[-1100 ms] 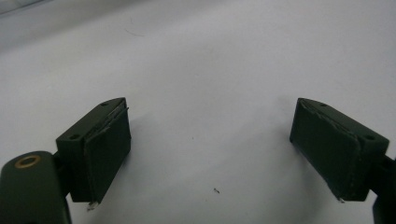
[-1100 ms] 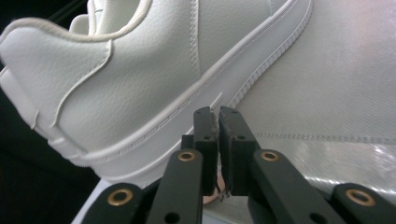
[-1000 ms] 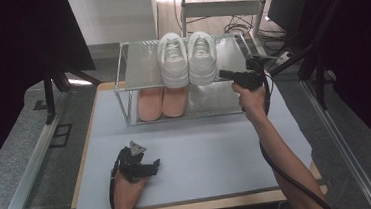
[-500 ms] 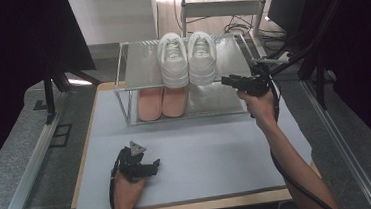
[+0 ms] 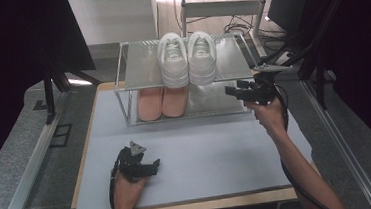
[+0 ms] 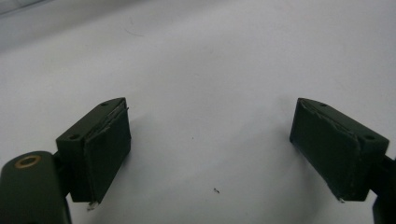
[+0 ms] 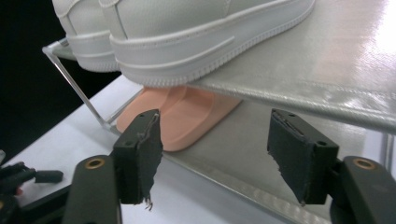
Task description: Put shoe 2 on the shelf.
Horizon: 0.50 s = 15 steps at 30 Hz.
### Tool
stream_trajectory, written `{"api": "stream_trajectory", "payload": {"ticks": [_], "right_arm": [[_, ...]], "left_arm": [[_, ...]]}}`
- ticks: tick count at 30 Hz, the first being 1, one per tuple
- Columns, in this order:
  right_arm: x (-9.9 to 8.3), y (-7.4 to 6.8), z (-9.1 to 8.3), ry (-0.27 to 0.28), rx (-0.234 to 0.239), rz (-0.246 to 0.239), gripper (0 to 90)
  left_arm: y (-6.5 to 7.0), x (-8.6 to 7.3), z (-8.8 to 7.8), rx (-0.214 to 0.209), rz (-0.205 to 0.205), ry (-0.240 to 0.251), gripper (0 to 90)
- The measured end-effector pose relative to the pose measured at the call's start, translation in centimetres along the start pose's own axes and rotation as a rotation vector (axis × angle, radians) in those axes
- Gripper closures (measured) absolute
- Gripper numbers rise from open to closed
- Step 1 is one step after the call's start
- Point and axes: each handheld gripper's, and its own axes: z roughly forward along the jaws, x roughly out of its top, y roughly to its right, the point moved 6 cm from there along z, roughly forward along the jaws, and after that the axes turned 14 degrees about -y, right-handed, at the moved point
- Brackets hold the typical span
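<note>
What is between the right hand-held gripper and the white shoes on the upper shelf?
Nothing. In the high view the right hand-held gripper, jaws just opening and empty, stands right of the white shoes; bare shelf lies between.

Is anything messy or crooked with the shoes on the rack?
Nothing stands out. The white sneakers sit side by side on the rack's top shelf, and the pink shoes sit paired underneath. The right gripper hangs open beside the rack, holding nothing.

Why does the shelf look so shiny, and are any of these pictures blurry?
Right gripper view: glare whitens the top shelf at the upper right; the white shoes stay sharp. Left gripper view: the near jaws look soft and throw faint shadows on the mat. High view: dark edges, bright window light behind.
</note>
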Motion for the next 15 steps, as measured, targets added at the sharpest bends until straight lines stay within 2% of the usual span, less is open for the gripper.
{"api": "stream_trajectory", "payload": {"ticks": [4,9,15], "right_arm": [[-1.0,0.0,-0.4,-0.021,-0.017,-0.041,30.8],[-2.3,0.1,-0.9,-0.034,-0.012,-0.049,27.8],[-4.4,0.3,-1.0,-0.076,-0.041,-0.073,23.5]], "left_arm": [[0.0,0.0,0.0,0.0,0.0,0.001,12.8],[0.0,0.0,0.0,0.001,0.003,0.001,12.8],[0.0,0.0,0.0,0.002,0.004,0.001,12.9]]}}
